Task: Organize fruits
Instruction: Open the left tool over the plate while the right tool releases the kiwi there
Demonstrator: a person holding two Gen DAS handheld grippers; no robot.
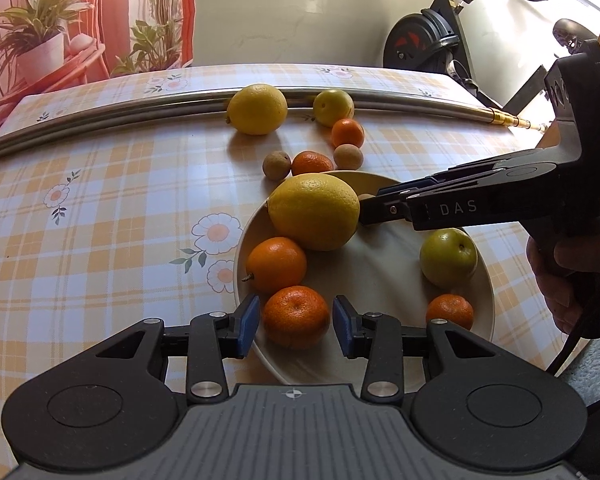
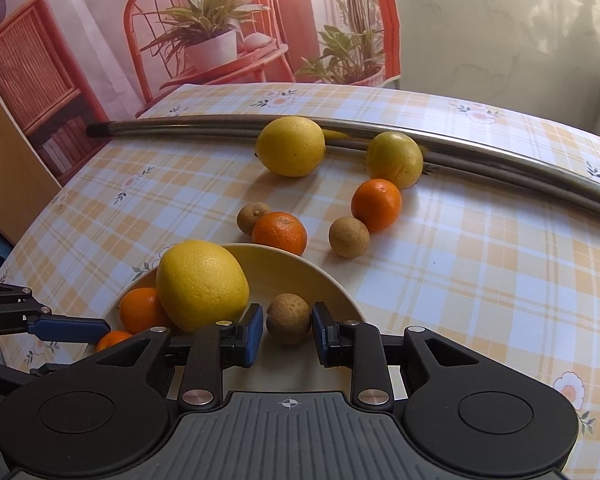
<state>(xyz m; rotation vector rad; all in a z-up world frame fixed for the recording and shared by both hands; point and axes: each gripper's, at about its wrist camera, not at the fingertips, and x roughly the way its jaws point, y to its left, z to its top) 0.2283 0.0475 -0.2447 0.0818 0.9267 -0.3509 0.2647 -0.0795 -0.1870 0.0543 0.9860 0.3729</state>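
Both grippers' fingers are spread: right gripper (image 2: 287, 330) brackets a longan (image 2: 289, 319), left gripper (image 1: 295, 326) a mandarin (image 1: 296, 316), both over the bowl (image 1: 380, 276).

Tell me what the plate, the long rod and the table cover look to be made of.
Plate: cream with a dull, even sheen, likely plastic or glazed ceramic; the look leaves it open.
Long rod: polished metal, probably steel, since it mirrors the fruit beside it.
Table cover: printed plaid with flowers, smooth and glossy, so probably vinyl or oilcloth.

Both hand-held grippers — left (image 1: 295, 321), right (image 2: 287, 330) — gape apart.
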